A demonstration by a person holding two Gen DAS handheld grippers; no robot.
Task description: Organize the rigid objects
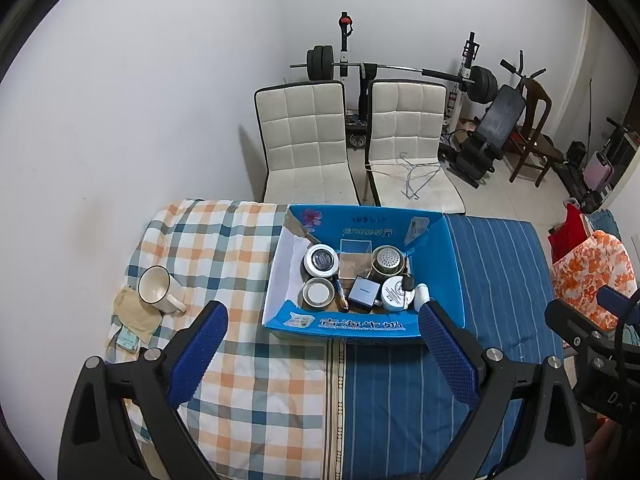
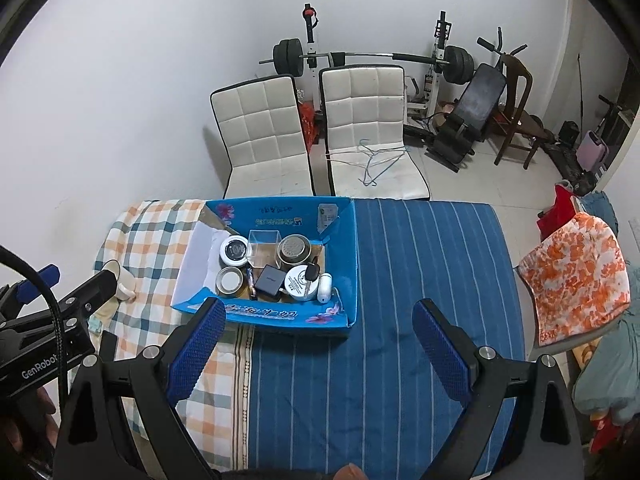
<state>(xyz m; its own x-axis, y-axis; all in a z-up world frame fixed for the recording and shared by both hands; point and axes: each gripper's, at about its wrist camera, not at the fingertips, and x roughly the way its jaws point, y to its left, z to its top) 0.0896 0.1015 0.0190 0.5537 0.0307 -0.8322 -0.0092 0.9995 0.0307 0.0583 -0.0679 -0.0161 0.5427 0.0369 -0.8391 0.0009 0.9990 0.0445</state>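
A blue cardboard box (image 1: 452, 268) (image 2: 348, 248) sits on the bed and holds several rigid items: round tins, a clear plastic cube (image 1: 355, 249), a dark small box (image 1: 363, 291), a metal strainer cup (image 1: 387, 261), a key and a white case. A white mug (image 1: 157, 287) lies on its side on the checked blanket, left of the box; it also shows in the right wrist view (image 2: 124, 280). My left gripper (image 1: 322, 314) is open and empty in front of the box. My right gripper (image 2: 318, 312) is open and empty, over the striped sheet.
A beige cloth (image 1: 132, 312) and a small card lie under and near the mug. Two white chairs (image 1: 304, 140) stand behind the bed, one with wire hangers (image 1: 416, 176). A weight bench stands behind them. An orange floral cloth (image 2: 572, 276) lies at the right.
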